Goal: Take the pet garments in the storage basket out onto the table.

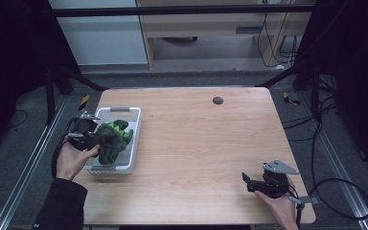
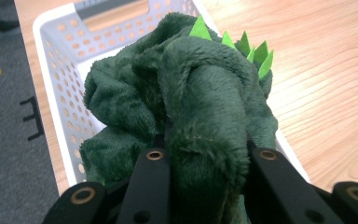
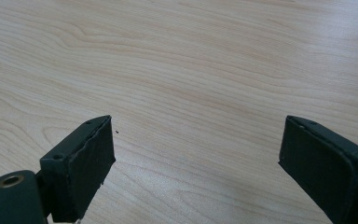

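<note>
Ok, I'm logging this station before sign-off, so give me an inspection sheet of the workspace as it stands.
Surface: wooden table, bare wood with a small dark round disc near the far edge.
Job's things: white perforated basket at the table's left; dark green plush toy with light green spikes over it.
Clutter: nothing seen.
Grippers: left tool shut on the plush toy; right tool open over bare wood.
Cables: black cable trailing from the right tool to the floor.
Surroundings: grey carpet, dark frame struts, light cabinets behind.

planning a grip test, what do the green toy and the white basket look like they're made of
Green toy: soft plush fabric, going by its fuzzy pile; its bright spikes look like flat felt. White basket: probably rigid moulded plastic, smooth and matte, with rows of punched holes.
</note>
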Demonstrator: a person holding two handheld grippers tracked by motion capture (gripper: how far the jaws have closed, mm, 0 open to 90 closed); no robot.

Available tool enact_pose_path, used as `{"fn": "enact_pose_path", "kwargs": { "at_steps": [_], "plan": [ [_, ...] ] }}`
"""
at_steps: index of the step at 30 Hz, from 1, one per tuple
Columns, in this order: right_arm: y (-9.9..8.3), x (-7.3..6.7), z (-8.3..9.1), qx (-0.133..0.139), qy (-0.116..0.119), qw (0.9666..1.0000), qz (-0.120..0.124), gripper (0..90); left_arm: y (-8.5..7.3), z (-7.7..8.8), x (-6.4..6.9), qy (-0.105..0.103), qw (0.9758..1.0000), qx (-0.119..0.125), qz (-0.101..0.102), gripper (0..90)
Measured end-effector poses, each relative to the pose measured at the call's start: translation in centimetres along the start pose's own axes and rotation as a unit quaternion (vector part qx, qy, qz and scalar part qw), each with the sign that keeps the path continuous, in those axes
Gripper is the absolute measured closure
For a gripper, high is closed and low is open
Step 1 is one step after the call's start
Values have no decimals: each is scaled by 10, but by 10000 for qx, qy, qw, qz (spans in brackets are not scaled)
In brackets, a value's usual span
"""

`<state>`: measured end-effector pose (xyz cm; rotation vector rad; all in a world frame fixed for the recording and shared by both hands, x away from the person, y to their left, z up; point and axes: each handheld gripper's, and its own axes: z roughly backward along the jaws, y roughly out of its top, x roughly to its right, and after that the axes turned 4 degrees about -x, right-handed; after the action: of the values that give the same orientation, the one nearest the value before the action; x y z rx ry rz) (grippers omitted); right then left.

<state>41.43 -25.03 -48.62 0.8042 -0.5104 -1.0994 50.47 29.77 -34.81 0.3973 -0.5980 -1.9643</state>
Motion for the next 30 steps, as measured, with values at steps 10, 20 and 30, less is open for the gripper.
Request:
{"fn": "enact_pose_path", "kwargs": {
  "at_steps": [10,20,30],
  "plan": [
    [1,-1,1,39,-9,10000,-24,101,2,26,4,-75,9996,201,-186,759],
    [1,0,3,118,-99,9999,-28,99,4,44,12,-168,9986,336,-372,759],
    [1,0,3,154,-136,9998,4,92,9,52,26,-283,9968,368,-651,759]
  ]
}}
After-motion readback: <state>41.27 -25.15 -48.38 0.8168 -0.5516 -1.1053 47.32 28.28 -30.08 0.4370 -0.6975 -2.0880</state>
